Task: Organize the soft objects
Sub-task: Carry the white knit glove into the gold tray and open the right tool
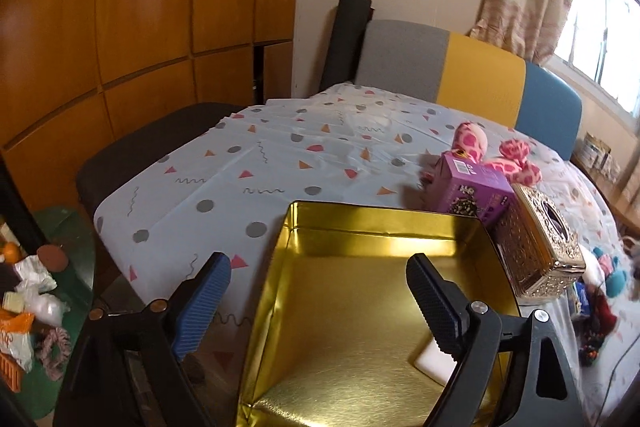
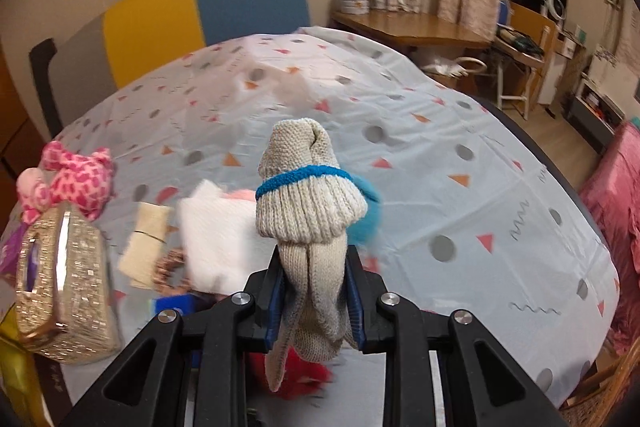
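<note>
An open gold tin (image 1: 372, 227) stands on the patterned tablecloth (image 1: 248, 163). My left gripper (image 1: 318, 297) hangs open above the tin's left side and holds nothing. A white piece (image 1: 430, 361) lies inside the tin, partly hidden by the right finger. My right gripper (image 2: 314, 301) is shut on a beige knitted glove (image 2: 308, 195) with a blue band, lifted above the table. Close around the glove lie a teal fluffy thing (image 2: 370, 199), a red fluffy thing (image 2: 310, 381), a white cloth (image 2: 216, 231) and a pink spotted plush (image 2: 76, 179).
An ornate gold tissue box (image 1: 540, 247) and a purple carton (image 1: 472, 191) stand right of the tin, with the pink plush (image 1: 508, 163) behind them. A beige pad (image 2: 146, 243) lies by the white cloth. A colour-block chair (image 1: 480, 75) stands behind the table.
</note>
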